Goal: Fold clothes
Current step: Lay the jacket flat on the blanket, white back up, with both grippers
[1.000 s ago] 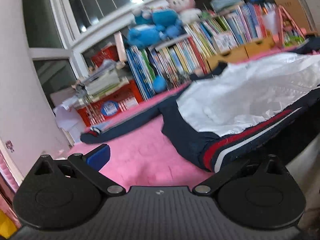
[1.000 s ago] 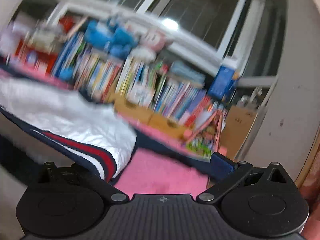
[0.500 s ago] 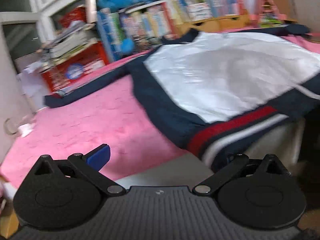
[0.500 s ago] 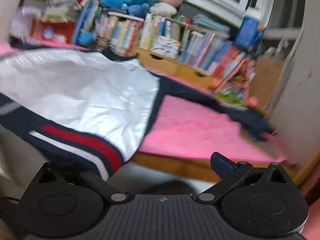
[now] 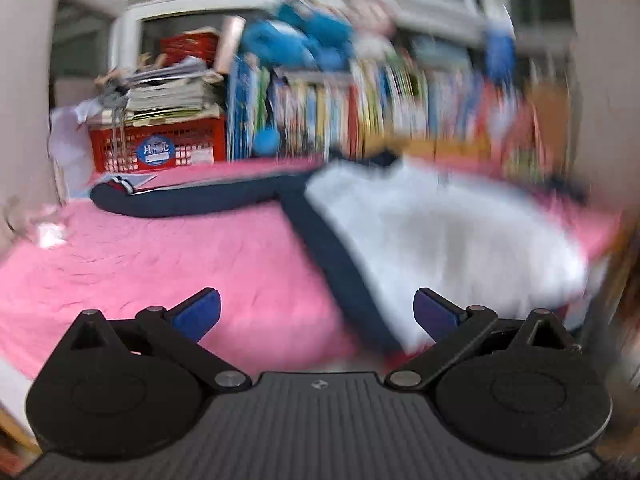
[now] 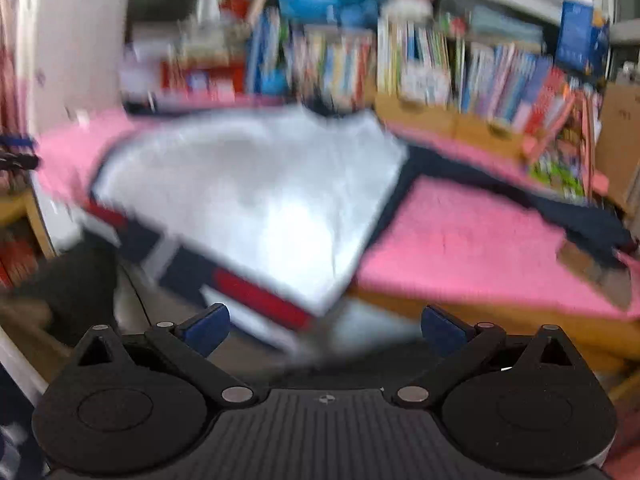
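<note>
The left gripper (image 5: pixel 316 312) is hovering with its jaws spread wide and nothing between them, both blue fingertips (image 5: pixel 197 314) showing clear of the fabric. Ahead of it and off to its right, the jacket (image 5: pixel 432 232) is lying flat on the pink bedspread (image 5: pixel 152 256); its white panel is facing up, edged in navy. One navy sleeve (image 5: pixel 188 198) is stretching away to the gripper's far left, its striped cuff lying just in front of a red crate (image 5: pixel 160 148) stacked with papers. Beyond the jacket, a row of books (image 5: pixel 360 116) is standing along the back, topped with blue plush toys (image 5: pixel 296 44) (heavily blurred here).

The right gripper (image 6: pixel 325 330) is likewise released, its jaws wide apart and holding nothing. In its view the jacket (image 6: pixel 260 196) is lying ahead and to the gripper's left, with the red and white striped hem (image 6: pixel 256 300) hanging over the near edge of the bed, just in front of the fingertips; whether it is touching them I cannot tell through the blur. The other sleeve (image 6: pixel 560 208) is running off to the gripper's far right across the pink bedspread (image 6: pixel 472 248).
</note>
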The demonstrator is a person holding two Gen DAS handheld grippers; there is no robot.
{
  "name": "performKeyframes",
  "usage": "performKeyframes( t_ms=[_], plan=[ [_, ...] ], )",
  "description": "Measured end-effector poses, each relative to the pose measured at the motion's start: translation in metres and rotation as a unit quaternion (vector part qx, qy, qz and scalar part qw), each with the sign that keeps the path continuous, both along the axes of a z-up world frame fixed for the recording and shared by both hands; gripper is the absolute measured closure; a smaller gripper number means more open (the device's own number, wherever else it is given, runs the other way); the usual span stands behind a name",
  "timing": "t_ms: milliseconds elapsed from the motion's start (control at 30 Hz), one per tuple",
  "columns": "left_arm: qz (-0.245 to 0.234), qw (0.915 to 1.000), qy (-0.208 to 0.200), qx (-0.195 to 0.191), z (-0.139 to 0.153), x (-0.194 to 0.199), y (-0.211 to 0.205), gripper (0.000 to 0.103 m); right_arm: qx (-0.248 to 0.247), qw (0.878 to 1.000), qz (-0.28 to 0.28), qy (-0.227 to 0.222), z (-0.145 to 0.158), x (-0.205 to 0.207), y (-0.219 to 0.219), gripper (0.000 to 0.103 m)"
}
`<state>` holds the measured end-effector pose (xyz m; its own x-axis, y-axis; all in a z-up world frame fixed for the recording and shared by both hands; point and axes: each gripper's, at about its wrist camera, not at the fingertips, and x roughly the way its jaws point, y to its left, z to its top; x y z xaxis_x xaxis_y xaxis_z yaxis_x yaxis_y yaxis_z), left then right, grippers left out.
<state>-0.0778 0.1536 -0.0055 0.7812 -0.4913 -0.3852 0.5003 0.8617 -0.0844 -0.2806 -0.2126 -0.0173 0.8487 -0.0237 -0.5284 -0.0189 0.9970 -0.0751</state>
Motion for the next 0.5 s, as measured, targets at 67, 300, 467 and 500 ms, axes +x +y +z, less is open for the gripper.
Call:
performKeyframes(
  t_ms=[67,300,467,500],
  plan=[
    [0.004,0.9979,0.001,-0.065,0.012,0.021,-0.011,0.000,0.030,0.998,0.001,-0.056,0.017,0.009,-0.001,0.000],
    [0.018,0.9980,-0.041,-0.045,-0.004,0.060,-0.124,0.000,0.082,0.989,0.006,-0.119,0.010,0.142,0.020,0.000],
    [0.046,0.9957,-0.014,0.080,-0.045,0.071,-0.160,0.000,0.117,0.991,0.014,-0.055,-0.017,0.223,0.025,0.000],
    [0.056,0.9929,-0.010,0.105,-0.053,0.071,-0.158,0.000,0.117,0.992,0.015,-0.038,-0.022,0.232,0.021,0.000]
  ],
)
